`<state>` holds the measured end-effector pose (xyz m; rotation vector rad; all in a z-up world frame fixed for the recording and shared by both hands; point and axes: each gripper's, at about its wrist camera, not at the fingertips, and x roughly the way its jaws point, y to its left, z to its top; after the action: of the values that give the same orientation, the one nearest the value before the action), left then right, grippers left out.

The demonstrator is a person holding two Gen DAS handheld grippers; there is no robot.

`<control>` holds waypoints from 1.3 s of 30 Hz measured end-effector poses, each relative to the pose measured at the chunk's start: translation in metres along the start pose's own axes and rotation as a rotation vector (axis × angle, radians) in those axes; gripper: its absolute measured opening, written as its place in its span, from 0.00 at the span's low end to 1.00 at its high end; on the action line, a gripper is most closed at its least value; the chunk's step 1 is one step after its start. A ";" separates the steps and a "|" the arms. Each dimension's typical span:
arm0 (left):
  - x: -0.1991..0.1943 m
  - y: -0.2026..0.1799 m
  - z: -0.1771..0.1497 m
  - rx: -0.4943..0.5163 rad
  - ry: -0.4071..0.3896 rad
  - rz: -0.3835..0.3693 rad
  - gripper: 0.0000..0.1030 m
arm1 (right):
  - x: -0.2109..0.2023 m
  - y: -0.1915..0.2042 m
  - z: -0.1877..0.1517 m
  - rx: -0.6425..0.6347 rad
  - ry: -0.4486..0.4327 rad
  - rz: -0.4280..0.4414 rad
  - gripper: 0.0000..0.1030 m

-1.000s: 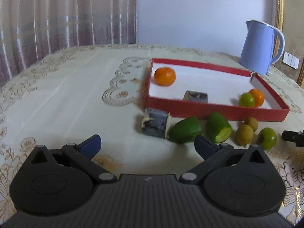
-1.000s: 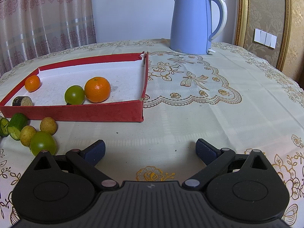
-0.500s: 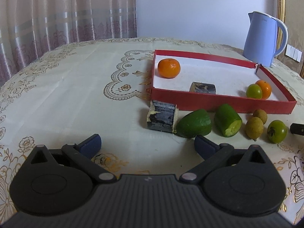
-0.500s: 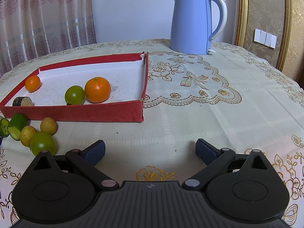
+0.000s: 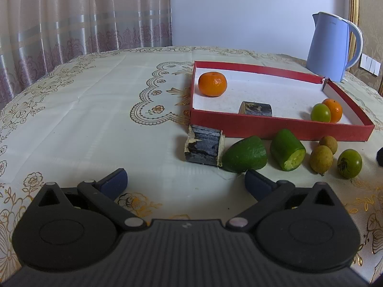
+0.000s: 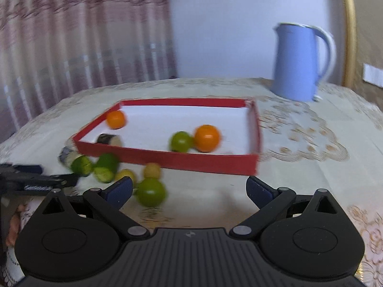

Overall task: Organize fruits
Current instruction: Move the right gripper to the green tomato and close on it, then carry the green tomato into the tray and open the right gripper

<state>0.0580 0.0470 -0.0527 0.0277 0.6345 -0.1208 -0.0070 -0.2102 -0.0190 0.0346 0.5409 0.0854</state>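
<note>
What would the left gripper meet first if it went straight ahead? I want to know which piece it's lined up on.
Likely the dark bark-covered chunk on the cloth before the red tray; depth is uncertain.

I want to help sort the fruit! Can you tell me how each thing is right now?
left gripper: open, empty.
right gripper: open, empty.
red tray: holds four pieces.
big orange: inside the tray.
green cut pieces: on the cloth outside the tray.
blue kettle: upright, lid closed.
</note>
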 end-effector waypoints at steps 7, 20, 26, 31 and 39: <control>0.000 0.000 0.000 -0.001 0.000 -0.001 1.00 | 0.018 0.020 0.004 -0.064 0.041 0.028 0.71; 0.000 0.001 0.000 -0.001 0.000 0.000 1.00 | 0.038 0.027 -0.001 -0.087 0.087 0.047 0.51; 0.000 0.000 0.000 0.000 0.000 0.000 1.00 | 0.042 0.037 -0.005 -0.135 0.094 0.056 0.32; 0.000 0.000 0.000 0.000 0.000 0.000 1.00 | 0.041 0.043 -0.007 -0.159 0.074 0.033 0.32; 0.000 0.000 0.000 -0.001 0.000 0.000 1.00 | 0.034 0.038 -0.003 -0.150 0.050 -0.006 0.32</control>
<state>0.0581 0.0470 -0.0528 0.0270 0.6341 -0.1209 0.0181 -0.1692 -0.0366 -0.1158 0.5833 0.1214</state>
